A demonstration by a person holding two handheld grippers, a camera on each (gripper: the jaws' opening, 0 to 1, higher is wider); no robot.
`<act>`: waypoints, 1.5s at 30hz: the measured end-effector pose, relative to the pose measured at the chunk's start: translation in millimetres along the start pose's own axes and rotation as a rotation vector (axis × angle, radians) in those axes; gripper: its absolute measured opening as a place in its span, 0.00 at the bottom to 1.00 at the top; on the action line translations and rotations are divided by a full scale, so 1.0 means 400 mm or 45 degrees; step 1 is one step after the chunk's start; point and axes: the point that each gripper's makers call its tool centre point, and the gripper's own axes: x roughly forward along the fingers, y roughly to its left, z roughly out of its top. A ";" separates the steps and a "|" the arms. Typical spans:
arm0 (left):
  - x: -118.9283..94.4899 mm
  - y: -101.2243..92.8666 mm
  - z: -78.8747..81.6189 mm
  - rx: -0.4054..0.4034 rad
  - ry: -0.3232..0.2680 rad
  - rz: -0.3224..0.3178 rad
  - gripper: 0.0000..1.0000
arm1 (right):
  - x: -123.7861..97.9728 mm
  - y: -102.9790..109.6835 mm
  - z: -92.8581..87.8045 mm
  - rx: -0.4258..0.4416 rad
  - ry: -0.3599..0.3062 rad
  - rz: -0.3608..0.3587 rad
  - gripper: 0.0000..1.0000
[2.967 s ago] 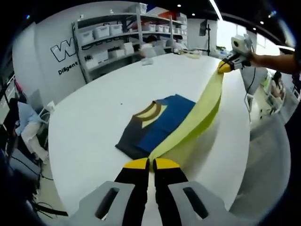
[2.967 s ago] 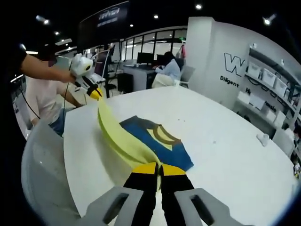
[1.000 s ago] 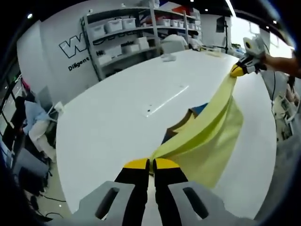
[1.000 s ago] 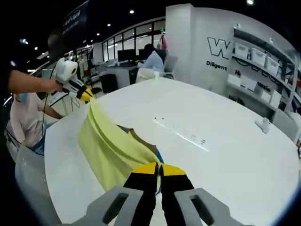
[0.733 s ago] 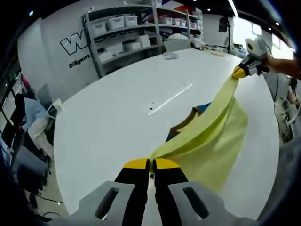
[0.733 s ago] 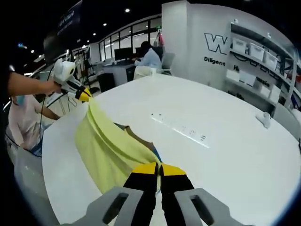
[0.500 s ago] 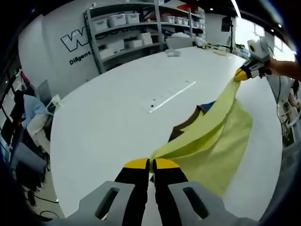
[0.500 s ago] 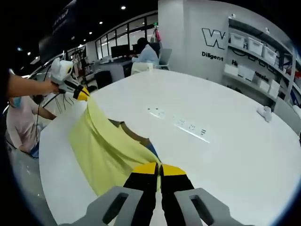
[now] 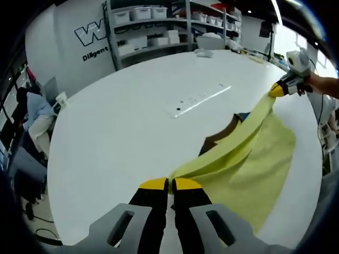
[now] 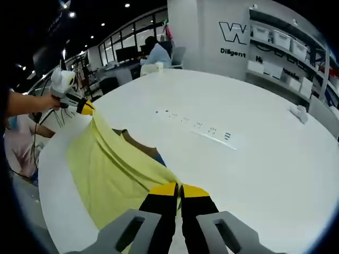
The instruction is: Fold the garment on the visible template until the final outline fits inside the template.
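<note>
Mid-fold on the white table (image 9: 116,121): yellow garment (image 9: 249,164) stretched taut, pinched at opposite corners by left gripper (image 9: 169,184) and right gripper (image 10: 179,189), best lowered evenly, corners level, edge square over the brown-and-blue layer (image 9: 225,128) beneath.

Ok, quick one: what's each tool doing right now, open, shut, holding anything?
Left tool: shut on the yellow garment, one end of its raised edge.
Right tool: shut on the yellow garment, the other end.
</note>
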 end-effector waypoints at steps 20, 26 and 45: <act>0.061 0.010 -0.039 -0.013 0.053 0.028 0.03 | 0.067 -0.020 -0.027 0.028 0.018 -0.023 0.00; 0.062 0.029 -0.030 -0.053 0.020 0.061 0.01 | 0.047 -0.042 -0.006 -0.036 -0.059 -0.060 0.11; 0.042 0.012 -0.010 0.082 -0.120 0.042 0.04 | 0.071 0.013 -0.030 -0.072 -0.025 0.021 0.10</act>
